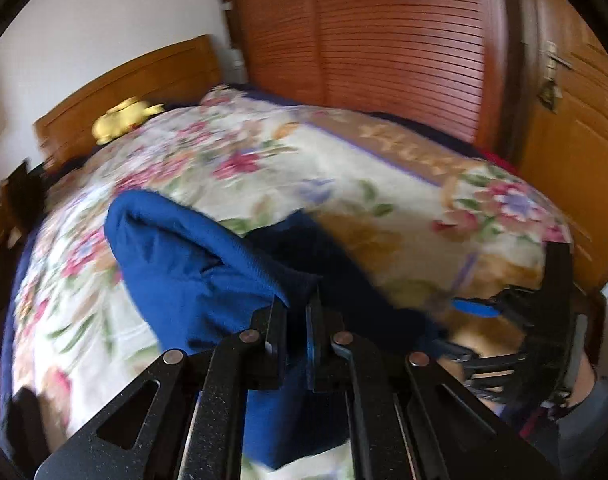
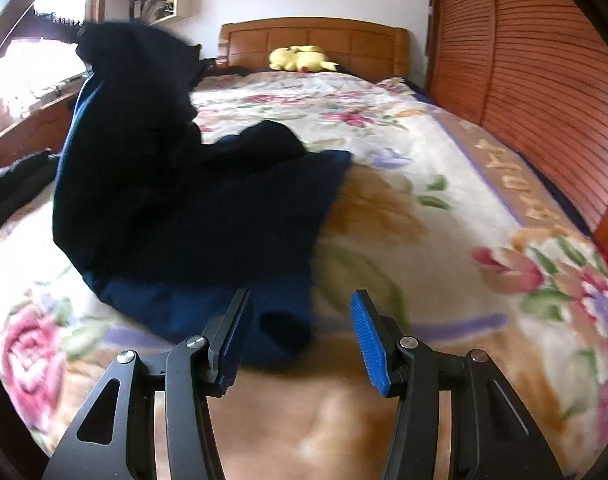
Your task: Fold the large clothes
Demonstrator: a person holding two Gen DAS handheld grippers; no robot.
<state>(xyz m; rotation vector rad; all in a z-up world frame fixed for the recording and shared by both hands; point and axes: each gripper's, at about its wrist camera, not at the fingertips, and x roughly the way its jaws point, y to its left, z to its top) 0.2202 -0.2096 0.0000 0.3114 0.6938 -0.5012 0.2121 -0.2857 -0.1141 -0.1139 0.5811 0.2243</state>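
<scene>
One fold is only beginning: the left gripper is pinching the dark blue fabric garment above the floral blanket, while the right gripper is gaping empty.

Bed with wooden headboard, covered by floral blanket. Blue garment lies on blanket, one part lifted up. Yellow plush rests at headboard.

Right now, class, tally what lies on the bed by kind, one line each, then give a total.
Blue garment: 1
Yellow plush toy: 1
Floral blanket: 1
Total: 3
</scene>
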